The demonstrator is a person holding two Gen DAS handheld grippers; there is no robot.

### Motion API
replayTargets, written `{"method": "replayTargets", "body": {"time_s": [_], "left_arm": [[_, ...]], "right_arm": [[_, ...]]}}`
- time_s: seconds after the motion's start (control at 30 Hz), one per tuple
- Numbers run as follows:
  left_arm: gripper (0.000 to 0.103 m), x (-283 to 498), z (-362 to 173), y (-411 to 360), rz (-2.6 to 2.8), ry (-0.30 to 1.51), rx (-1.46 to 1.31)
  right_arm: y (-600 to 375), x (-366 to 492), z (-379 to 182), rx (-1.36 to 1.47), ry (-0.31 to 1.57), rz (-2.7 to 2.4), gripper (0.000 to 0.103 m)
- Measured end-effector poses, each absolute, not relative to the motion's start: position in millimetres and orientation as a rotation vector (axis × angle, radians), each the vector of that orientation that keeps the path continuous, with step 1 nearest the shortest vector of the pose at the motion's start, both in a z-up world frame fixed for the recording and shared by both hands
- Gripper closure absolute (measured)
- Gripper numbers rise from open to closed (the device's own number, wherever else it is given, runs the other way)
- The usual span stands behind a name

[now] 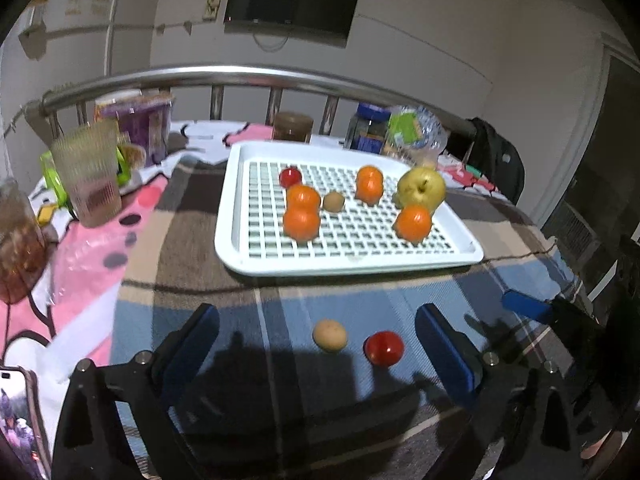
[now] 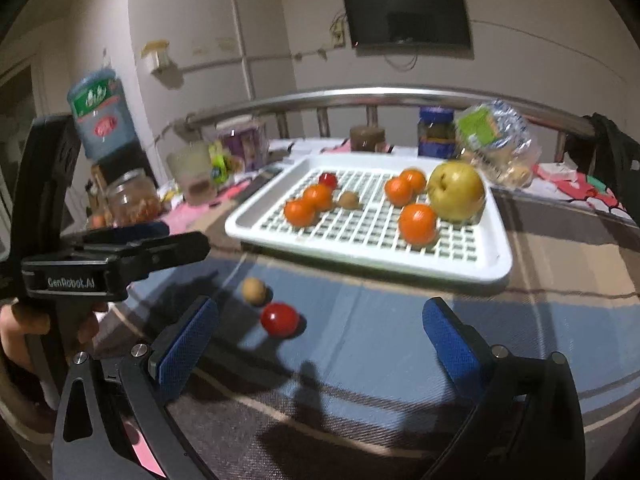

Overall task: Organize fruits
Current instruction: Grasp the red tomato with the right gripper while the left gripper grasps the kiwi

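The white tray (image 1: 348, 262) with a grid floor lies on the checked cloth (image 1: 192, 240), and I describe all places from this tray. Inside it are four oranges: two touching each other at its left part (image 1: 302, 222), one at the back middle (image 1: 369, 184), and one at the front right (image 1: 413, 222). A small red tomato (image 1: 290, 177) sits at the back left of the tray, just behind the two oranges. A brown kiwi (image 1: 333, 201) lies in the tray middle, just right of those oranges. A big yellow-green pear (image 1: 422, 190) stands at the right side of the tray, touching the front right orange. In front of the tray, on the cloth and outside it, are two more fruits: a tan potato-like fruit (image 1: 329, 335) and, just beside it to the right, a second tomato (image 1: 383, 348); they are near each other but apart. The left gripper (image 1: 316, 344) hangs above the cloth in front of the tray with its blue pads wide apart and nothing between them; the two loose fruits appear between its fingers in the left wrist view. The right gripper (image 2: 320, 336) is also in front of the tray, wide and holding nothing, and the loose tomato (image 2: 279, 319) is near its left pad (image 2: 188, 344). Behind the tray stand jars (image 1: 292, 126), a ribbed glass (image 1: 89, 176) to the far left, and a plastic bag (image 1: 416, 136) at the back right.
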State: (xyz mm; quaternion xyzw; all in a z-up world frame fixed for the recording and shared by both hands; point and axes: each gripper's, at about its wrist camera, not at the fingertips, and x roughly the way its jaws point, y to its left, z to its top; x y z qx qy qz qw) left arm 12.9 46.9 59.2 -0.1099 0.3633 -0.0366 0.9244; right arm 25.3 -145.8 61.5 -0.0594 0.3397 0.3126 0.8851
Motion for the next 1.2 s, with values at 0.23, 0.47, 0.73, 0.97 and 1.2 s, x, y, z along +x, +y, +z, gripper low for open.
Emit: {"method": "replayTargets", "body": {"time_s": [0.23,0.47,0.73,0.97,1.2], "left_arm": [[0.027,28.4,35.2,41.3,-0.104,0.835,-0.247],[0.050,40.0,19.3,35.3,-0.131,0.899,-0.274],[0.075,47.9,7.9,32.5,-0.154,0.932,-0.293],[0.075,45.3,8.5,35.5,-0.160,0.931,-0.307],[0.075,36.3,16.8,30.0,-0.142,0.911,-0.259]], "right_arm": [[-121.1,32.7,35.8,-0.180,0.815,0.701,0.022],[-100.6,43.2,18.3,-0.228,0.892,0.728,0.051],[-89.7,47.7,12.7,-0.239,0.900,0.748,0.073],[-97.1,47.8,13.1,-0.203,0.914,0.754,0.073],[-109.7,41.2,17.0,-0.192,0.911,0.687,0.073]]}}
